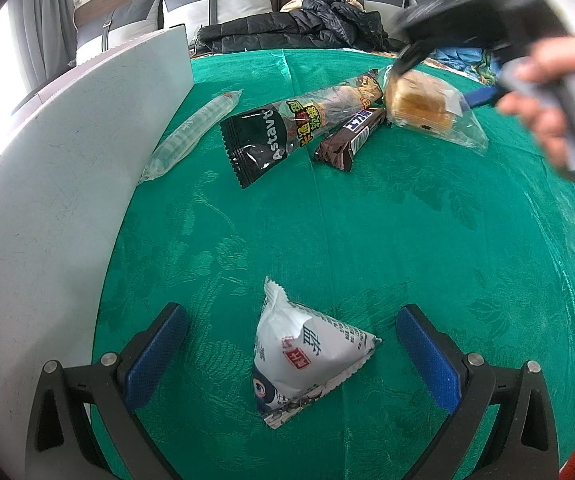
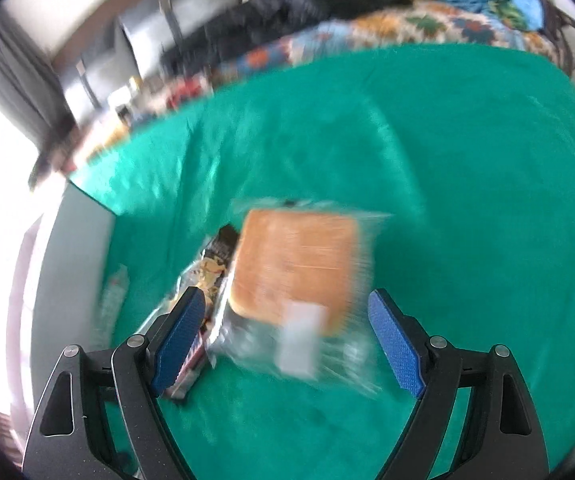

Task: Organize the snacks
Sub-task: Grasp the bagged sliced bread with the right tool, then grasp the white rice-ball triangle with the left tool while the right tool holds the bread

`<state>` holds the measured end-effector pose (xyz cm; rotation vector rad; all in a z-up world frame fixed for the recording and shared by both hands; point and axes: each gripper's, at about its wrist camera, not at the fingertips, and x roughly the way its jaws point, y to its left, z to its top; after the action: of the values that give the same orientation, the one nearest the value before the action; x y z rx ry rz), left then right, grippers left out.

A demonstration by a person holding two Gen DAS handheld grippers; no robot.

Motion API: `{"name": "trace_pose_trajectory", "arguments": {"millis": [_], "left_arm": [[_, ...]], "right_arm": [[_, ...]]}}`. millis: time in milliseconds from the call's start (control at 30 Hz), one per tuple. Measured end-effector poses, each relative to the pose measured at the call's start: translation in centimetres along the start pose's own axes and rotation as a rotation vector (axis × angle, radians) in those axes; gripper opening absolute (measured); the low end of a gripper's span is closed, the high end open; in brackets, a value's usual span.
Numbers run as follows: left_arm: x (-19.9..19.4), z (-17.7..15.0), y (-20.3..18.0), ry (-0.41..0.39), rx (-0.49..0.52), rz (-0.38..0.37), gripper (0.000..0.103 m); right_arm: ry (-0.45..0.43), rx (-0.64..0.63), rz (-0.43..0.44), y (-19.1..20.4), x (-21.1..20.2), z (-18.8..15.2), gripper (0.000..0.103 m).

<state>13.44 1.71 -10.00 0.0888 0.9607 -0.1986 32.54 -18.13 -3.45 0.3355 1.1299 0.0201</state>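
We see the left tongs (image 1: 291, 356) spread wide around the white triangular snack packet (image 1: 307, 356) on the green table (image 1: 367, 240), while the right tongs (image 2: 283, 332) gape empty over the wrapped bread (image 2: 295, 268).

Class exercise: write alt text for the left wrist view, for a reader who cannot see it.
The open left gripper straddles a white triangular snack packet on a green tablecloth. Farther off lie a long black snack pack, a chocolate bar and wrapped bread, which the right gripper reaches toward.
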Motion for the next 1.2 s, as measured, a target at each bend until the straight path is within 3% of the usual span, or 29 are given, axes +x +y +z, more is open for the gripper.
{"name": "trace_pose_trajectory", "arguments": {"millis": [67,133,200,367,500,633,800,967,1200], "left_arm": [[0.0,0.0,0.0,0.0,0.0,0.0,0.103],[0.0,0.0,0.0,0.0,0.0,0.0,0.103],[0.0,0.0,0.0,0.0,0.0,0.0,0.103],[0.1,0.0,0.0,0.0,0.0,0.0,0.103],[0.0,0.0,0.0,-0.001,0.0,0.001,0.103],[0.0,0.0,0.0,-0.001,0.0,0.0,0.103],[0.1,0.0,0.1,-0.001,0.001,0.001,0.103],[0.1,0.0,0.1,-0.001,0.001,0.0,0.103],[-0.1,0.3,0.1,0.037,0.016,-0.009,0.103]], "right_arm": [[0.072,-0.054,-0.115,1.6,3.1,-0.1,0.088],[0.064,-0.066,-0.141,1.7,3.8,-0.6,0.086],[0.003,-0.054,-0.107,0.8,2.8,-1.1,0.075],[-0.086,-0.135,-0.029,-2.4,-1.3,-4.7,0.074],[-0.158,-0.209,-0.038,-5.6,-5.7,-9.5,0.074],[-0.212,-0.177,-0.067,-9.4,-9.0,-15.2,0.075],[-0.288,-0.171,-0.092,-10.1,-10.0,-18.8,0.075],[-0.269,-0.23,-0.072,-8.8,-8.7,-19.8,0.075],[-0.299,-0.225,-0.045,-9.1,-10.0,-20.9,0.075]]}}
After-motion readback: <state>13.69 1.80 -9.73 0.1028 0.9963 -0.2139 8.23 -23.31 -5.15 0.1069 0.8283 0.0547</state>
